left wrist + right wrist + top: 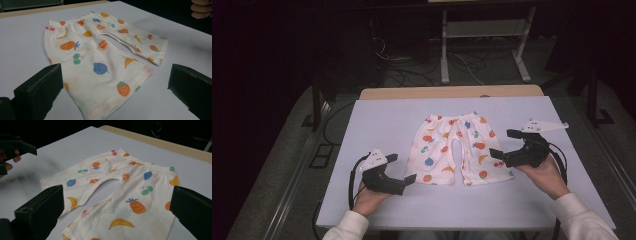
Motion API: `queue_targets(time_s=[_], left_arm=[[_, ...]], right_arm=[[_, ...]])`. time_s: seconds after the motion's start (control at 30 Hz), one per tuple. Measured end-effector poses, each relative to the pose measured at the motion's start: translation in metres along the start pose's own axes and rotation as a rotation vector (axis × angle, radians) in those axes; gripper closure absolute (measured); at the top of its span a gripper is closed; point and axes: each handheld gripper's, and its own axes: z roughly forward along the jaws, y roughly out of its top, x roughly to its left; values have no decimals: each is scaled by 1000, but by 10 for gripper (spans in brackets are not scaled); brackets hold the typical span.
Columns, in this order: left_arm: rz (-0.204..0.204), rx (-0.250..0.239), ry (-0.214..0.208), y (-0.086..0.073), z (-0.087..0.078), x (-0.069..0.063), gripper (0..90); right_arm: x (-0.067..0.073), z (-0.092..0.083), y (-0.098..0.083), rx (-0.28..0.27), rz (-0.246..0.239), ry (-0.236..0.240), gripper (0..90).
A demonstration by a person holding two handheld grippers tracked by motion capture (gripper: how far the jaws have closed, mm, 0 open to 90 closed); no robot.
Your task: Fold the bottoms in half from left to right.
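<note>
One pale table [377, 120] bears fruit-print shorts [454, 147], dark room around.

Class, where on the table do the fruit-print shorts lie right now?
In the high view, the cream cotton shorts with the fruit print lie flat at the middle of the white table, waistband away from the person, between the left gripper and right gripper.

Cream shorts [455, 148] printed with orange, blue, green fruit, pale lavender table [377, 120], black tongs [410, 178]
</note>
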Motion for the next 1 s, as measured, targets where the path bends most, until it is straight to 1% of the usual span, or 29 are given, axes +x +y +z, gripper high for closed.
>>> queue_targets(time_s=[0.33, 0.47, 0.6, 0.7, 0.83, 0.9, 1.0], left_arm=[[-2, -3, 2, 0, 0, 0, 0], [-5, -6, 1, 0, -1, 0, 0], [-5, -4, -1, 0, 0, 0, 0], [-12, -12, -3, 0, -1, 0, 0], [-20, -18, -4, 0, -2, 0, 0], [-20, -18, -4, 0, -2, 0, 0], [-17, -16, -5, 0, -2, 0, 0]], right_arm=[[-1, 12, 7, 27, -15, -2, 0], [-6, 19, 8, 46, -14, -6, 0], [-8, 22, 9, 52, -12, -10, 0], [-10, 26, 10, 59, -12, -13, 0], [-14, 35, 12, 72, -10, -22, 0], [-15, 40, 14, 73, -4, -23, 0], [-16, 44, 17, 79, -11, -24, 0]])
